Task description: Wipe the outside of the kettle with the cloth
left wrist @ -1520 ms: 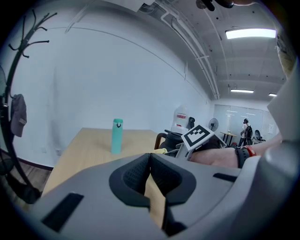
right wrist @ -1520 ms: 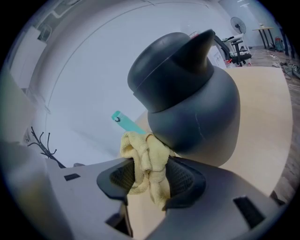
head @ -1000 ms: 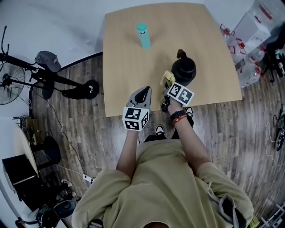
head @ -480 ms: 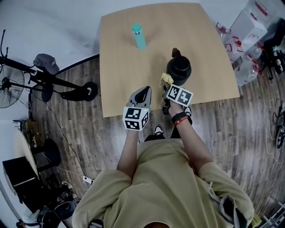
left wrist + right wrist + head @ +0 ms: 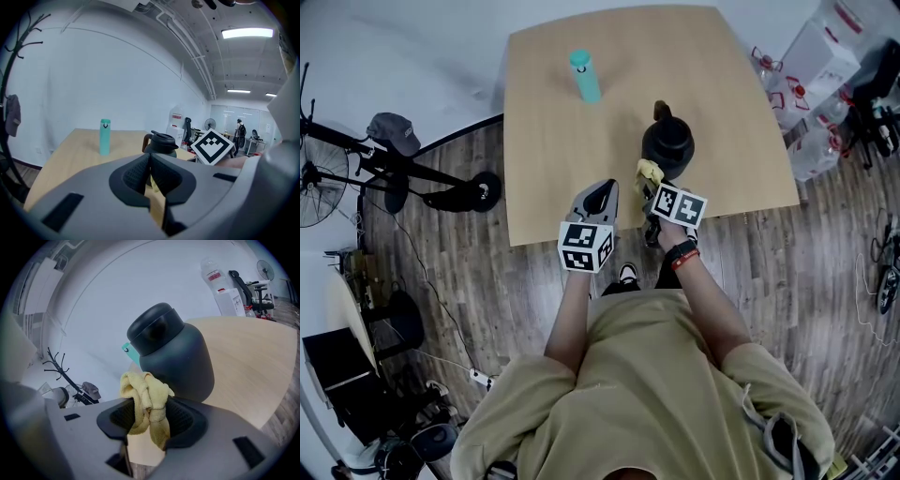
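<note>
A black kettle [image 5: 667,142] with a brown handle stands on the wooden table [image 5: 562,141], near its front right part. My right gripper [image 5: 652,178] is shut on a bunched yellow cloth [image 5: 650,172], which sits just in front of the kettle's near side. In the right gripper view the cloth [image 5: 146,399] hangs between the jaws, with the kettle [image 5: 173,352] close behind it; whether they touch I cannot tell. My left gripper [image 5: 598,199] hovers over the table's front edge, jaws shut with nothing between them. The left gripper view shows the kettle [image 5: 160,143] ahead to the right.
A teal bottle [image 5: 584,75] stands upright at the back left of the table, also seen as the bottle [image 5: 105,136] in the left gripper view. White boxes and water jugs [image 5: 825,66] crowd the floor to the right. A fan stand [image 5: 412,169] lies on the floor at left.
My right gripper has carried the cloth closer to the kettle's near side. The left gripper has stayed where it was.
</note>
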`<state>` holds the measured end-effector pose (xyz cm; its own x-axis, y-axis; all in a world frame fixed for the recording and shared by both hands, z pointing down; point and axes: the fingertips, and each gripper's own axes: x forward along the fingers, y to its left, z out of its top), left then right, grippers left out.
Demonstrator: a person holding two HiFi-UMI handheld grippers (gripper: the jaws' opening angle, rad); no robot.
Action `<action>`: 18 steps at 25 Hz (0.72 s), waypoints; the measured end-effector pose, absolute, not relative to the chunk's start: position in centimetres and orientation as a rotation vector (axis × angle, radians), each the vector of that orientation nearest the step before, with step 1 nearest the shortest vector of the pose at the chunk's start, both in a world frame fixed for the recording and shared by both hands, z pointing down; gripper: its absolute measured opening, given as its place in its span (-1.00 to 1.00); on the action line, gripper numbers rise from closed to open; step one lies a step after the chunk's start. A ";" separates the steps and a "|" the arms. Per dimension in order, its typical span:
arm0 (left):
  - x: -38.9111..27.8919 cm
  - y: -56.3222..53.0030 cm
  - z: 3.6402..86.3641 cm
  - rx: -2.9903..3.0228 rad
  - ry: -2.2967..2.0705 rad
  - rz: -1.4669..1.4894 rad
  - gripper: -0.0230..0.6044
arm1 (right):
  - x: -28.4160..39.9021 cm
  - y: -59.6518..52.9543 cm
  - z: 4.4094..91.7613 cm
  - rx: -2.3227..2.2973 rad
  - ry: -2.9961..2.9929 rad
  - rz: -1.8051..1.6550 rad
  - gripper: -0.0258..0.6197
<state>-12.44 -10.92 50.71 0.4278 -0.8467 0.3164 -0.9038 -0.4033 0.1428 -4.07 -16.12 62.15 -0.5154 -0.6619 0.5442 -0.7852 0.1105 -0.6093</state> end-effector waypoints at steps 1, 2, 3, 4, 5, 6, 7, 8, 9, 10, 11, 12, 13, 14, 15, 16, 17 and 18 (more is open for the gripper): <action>-12.3 -11.0 50.6 2.395 -1.514 0.279 -0.85 | -3.9 -16.0 62.1 1.463 -2.237 1.365 -0.32; -12.1 -11.1 50.6 2.395 -1.514 0.280 -0.85 | -3.7 -15.9 62.1 1.456 -2.237 1.360 -0.32; -12.0 -11.2 50.5 2.394 -1.514 0.281 -0.85 | -3.5 -15.9 62.1 1.449 -2.239 1.356 -0.32; -11.8 -11.3 50.6 2.394 -1.514 0.282 -0.85 | -3.4 -15.9 62.1 1.441 -2.241 1.350 -0.32; -11.7 -11.5 50.7 2.393 -1.513 0.283 -0.85 | -3.2 -15.8 62.1 1.433 -2.244 1.344 -0.32; -11.5 -11.6 50.8 2.392 -1.512 0.285 -0.85 | -3.0 -15.8 62.1 1.424 -2.246 1.336 -0.32; -11.3 -11.7 50.9 2.391 -1.511 0.287 -0.85 | -2.9 -15.8 62.1 1.415 -2.248 1.328 -0.32; -11.2 -11.8 51.0 2.391 -1.510 0.289 -0.85 | -2.7 -15.7 62.2 1.406 -2.250 1.318 -0.32; -10.9 -11.8 51.1 2.392 -1.509 0.289 -0.85 | -2.5 -15.6 62.3 1.397 -2.251 1.309 -0.32; -10.7 -11.9 51.1 2.394 -1.508 0.289 -0.85 | -2.2 -15.5 62.4 1.389 -2.251 1.298 -0.32; -10.5 -11.9 51.1 2.396 -1.507 0.290 -0.85 | -1.9 -15.4 62.5 1.383 -2.251 1.288 -0.31; -10.2 -12.0 51.1 2.398 -1.507 0.291 -0.85 | -1.6 -15.4 62.5 1.377 -2.250 1.278 -0.31; -10.1 -12.1 51.1 2.398 -1.506 0.292 -0.85 | -1.3 -15.3 62.6 1.373 -2.249 1.270 -0.31; -9.9 -12.2 51.1 2.397 -1.505 0.290 -0.85 | -1.0 -15.3 62.6 1.369 -2.248 1.263 -0.31; -9.8 -12.3 51.1 2.395 -1.504 0.286 -0.85 | -0.8 -15.2 62.6 1.364 -2.248 1.259 -0.31; -9.7 -12.4 51.1 2.392 -1.503 0.279 -0.85 | -0.6 -15.2 62.7 1.358 -2.248 1.256 -0.31; -9.6 -12.5 51.1 2.390 -1.503 0.271 -0.85 | -0.3 -15.2 62.7 1.352 -2.248 1.256 -0.31; -9.4 -12.6 51.1 2.389 -1.503 0.267 -0.85 | -0.1 -15.2 62.8 1.346 -2.248 1.255 -0.31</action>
<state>-9.42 -12.62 51.10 0.4340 -0.8441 0.3147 -0.9009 -0.4047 0.1567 -0.11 -15.24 62.78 -0.5488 -0.6061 0.5758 -0.8081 0.2085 -0.5509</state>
